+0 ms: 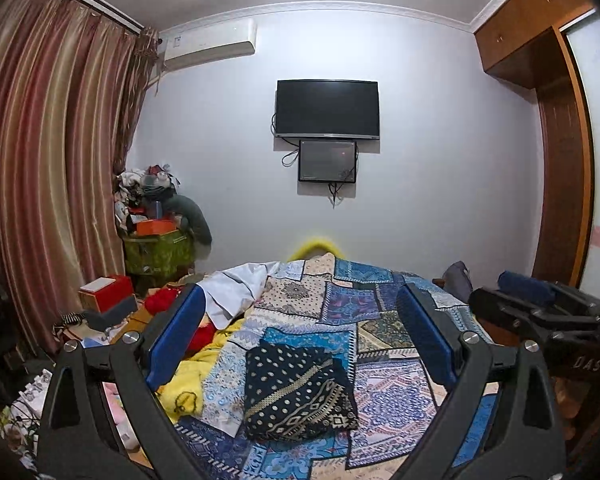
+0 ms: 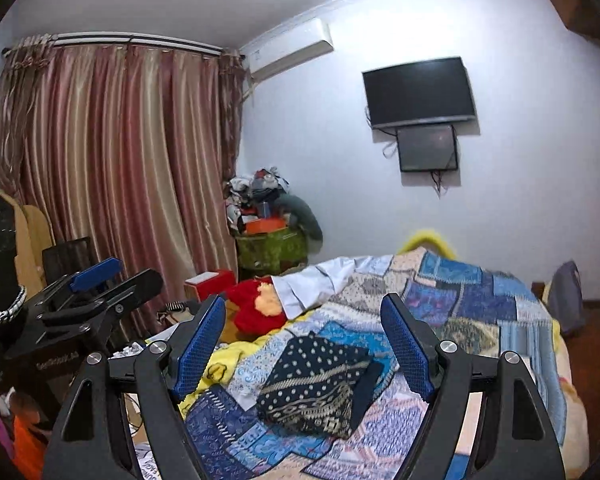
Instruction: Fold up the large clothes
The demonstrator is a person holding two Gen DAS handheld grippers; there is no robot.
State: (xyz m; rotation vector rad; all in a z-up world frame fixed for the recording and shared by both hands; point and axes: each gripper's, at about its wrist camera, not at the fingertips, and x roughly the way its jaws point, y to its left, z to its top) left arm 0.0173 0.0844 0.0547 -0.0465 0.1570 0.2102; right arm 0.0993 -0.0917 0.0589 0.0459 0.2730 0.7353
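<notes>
Navy cloth patterned in gold, the folded garment lies flat on the patchwork bedspread, its edges squared and clear of the bed's sides. Left gripper and right gripper both hang above it, jaws released and empty, nothing between the blue pads. Open quilt stretches beyond toward a white garment. Clutter crowds the curtain-side edge by the yellow blanket.

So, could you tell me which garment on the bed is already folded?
The dark navy dotted garment, a neat rectangle on the quilt; the white one lies rumpled.
</notes>
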